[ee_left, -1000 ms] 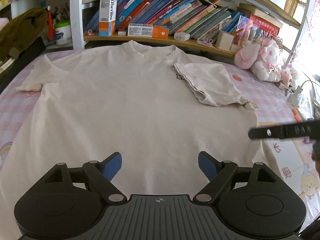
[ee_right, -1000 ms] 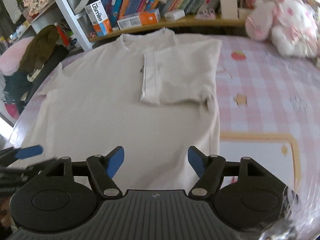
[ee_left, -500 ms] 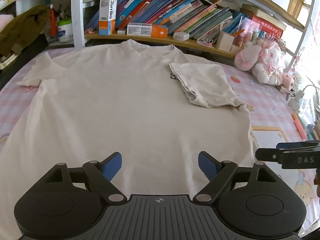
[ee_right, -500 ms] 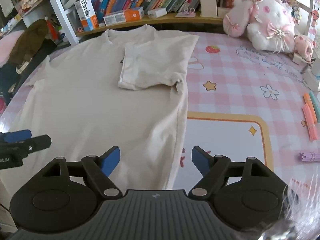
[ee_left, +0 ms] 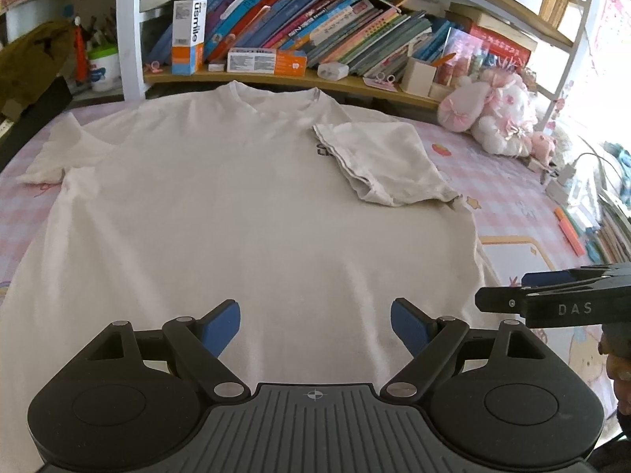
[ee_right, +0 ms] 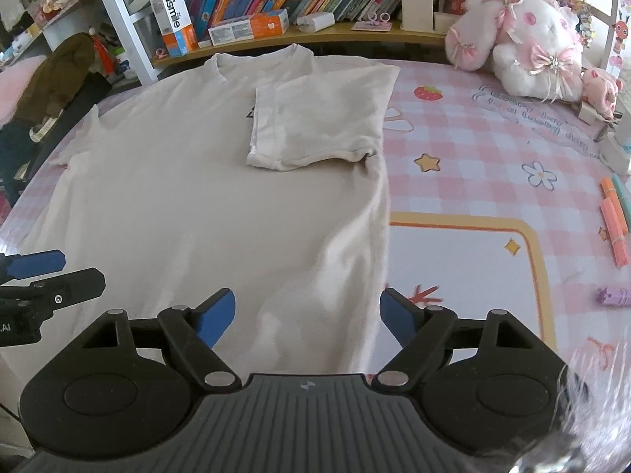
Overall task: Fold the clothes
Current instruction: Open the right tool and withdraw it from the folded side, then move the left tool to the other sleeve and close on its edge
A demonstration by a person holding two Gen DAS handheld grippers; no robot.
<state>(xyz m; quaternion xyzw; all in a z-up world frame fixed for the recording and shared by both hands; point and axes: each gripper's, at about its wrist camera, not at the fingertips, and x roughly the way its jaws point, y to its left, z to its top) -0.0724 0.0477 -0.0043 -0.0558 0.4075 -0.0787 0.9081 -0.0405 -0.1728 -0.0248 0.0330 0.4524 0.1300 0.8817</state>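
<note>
A white T-shirt point(ee_left: 236, 205) point(ee_right: 205, 197) lies flat on the pink checked table, collar toward the bookshelf. Its right sleeve point(ee_left: 386, 165) point(ee_right: 315, 130) is folded inward onto the chest; the left sleeve point(ee_left: 59, 153) lies spread out. My left gripper point(ee_left: 314, 325) hovers open above the shirt's lower hem, nothing between its blue pads. My right gripper point(ee_right: 307, 317) is open over the shirt's lower right corner and side edge. Each gripper shows at the edge of the other's view: the right gripper point(ee_left: 552, 299) and the left gripper point(ee_right: 39, 276).
A low shelf point(ee_left: 276, 75) with books and boxes runs along the table's far side. Pink plush toys point(ee_right: 524, 51) sit at the far right. Pens point(ee_right: 613, 220) and a small purple item point(ee_right: 611, 295) lie on the table's right side. A dark jacket point(ee_right: 51, 79) hangs at left.
Both grippers have drawn back toward the near edge of the table. The right one swung right, now over the shirt's lower right corner. The shirt has not moved.
</note>
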